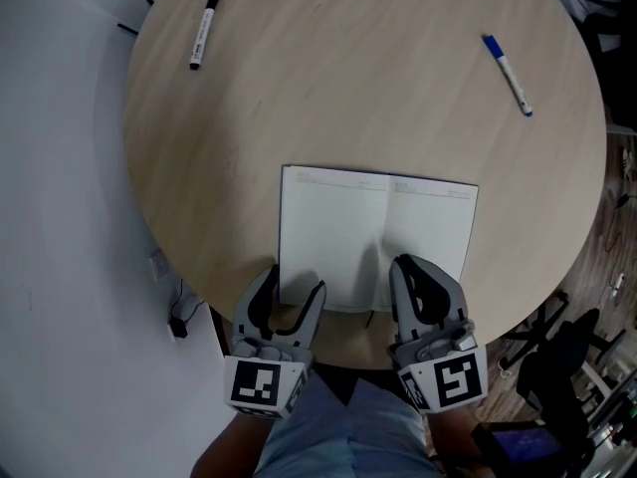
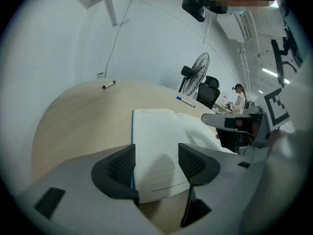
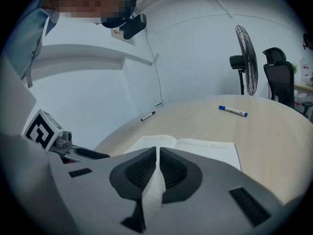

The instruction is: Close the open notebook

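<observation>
- We look down on a round wooden table (image 1: 348, 88). A notebook (image 1: 378, 237) lies open and flat at the table's near edge, with both lined white pages face up and its spine running away from us.
- Our left gripper (image 1: 295, 285) sits at the notebook's near left corner with its jaws apart. The near edge of the left page and its blue cover lies between the pads, but neither pad presses on it.
- Our right gripper (image 1: 416, 272) sits at the near edge of the right-hand page, just beside the spine. Its jaws are together, pinching a thin white leaf of the notebook that stands up between the pads.
- A black marker (image 1: 204, 30) lies near the table's far left edge and a blue marker (image 1: 508, 75) near its far right edge. Both are well apart from the notebook.
- We judge the task to be at its very start. One leaf is gripped, but no half has been folded over and the notebook is fully open.
- What is left is to swing one side over the spine onto the other until the cover lies shut, and then to let go.
</observation>
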Motion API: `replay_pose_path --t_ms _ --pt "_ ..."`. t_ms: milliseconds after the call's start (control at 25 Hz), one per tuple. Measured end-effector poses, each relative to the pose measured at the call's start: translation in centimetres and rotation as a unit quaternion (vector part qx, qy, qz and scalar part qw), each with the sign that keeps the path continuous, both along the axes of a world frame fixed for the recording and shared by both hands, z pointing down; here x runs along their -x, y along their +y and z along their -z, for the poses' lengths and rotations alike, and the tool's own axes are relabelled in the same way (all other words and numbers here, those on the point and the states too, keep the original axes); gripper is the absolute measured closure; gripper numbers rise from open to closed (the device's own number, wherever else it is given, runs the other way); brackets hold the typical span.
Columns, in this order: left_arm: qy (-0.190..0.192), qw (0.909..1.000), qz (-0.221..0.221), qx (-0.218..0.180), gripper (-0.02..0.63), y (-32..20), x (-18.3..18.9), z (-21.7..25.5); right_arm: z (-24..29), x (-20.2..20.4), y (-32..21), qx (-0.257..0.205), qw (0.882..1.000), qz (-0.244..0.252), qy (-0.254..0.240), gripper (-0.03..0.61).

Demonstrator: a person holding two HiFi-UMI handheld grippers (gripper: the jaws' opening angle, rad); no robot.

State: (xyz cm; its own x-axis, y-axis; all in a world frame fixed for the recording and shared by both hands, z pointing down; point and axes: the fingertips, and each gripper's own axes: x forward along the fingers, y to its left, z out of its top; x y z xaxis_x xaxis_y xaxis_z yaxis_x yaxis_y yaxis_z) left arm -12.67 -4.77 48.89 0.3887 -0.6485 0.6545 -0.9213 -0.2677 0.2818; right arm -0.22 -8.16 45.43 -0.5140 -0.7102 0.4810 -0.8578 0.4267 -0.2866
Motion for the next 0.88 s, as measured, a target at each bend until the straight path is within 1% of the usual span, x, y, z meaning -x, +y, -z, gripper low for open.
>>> replay_pose_path --t_ms 160,280,360,480,560,680,880 --pt "-0.012 0.9994 0.009 0.03 0.324 0.2 0.7 -1.3 -0.4 0.1 -0.1 0.004 1.0 0.001 0.0 0.528" --pt "-0.018 0.9992 0.01 0.035 0.321 0.2 0.9 -1.6 -0.7 0.0 -0.2 0.008 1.0 0.0 0.002 0.528" --pt "-0.015 0.999 0.013 0.04 0.321 0.2 0.8 -1.6 -0.8 0.0 -0.2 0.01 1.0 -0.001 0.002 0.528" --pt "-0.008 0.9985 0.012 0.052 0.304 0.2 0.4 -1.6 -1.2 0.1 -0.1 0.015 1.0 0.0 0.004 0.528" --pt "0.004 0.9978 0.013 0.064 0.298 0.2 0.0 -1.5 -1.6 0.1 0.1 0.021 1.0 0.002 0.005 0.528" --pt "0.041 0.9955 0.022 0.083 0.298 0.4 -0.2 -1.5 -2.5 0.4 0.3 0.031 0.999 0.007 0.008 0.528" --pt "0.074 0.9914 0.023 0.106 0.299 0.3 -0.3 -1.1 -2.9 0.6 0.4 0.031 0.999 0.014 0.016 0.528"
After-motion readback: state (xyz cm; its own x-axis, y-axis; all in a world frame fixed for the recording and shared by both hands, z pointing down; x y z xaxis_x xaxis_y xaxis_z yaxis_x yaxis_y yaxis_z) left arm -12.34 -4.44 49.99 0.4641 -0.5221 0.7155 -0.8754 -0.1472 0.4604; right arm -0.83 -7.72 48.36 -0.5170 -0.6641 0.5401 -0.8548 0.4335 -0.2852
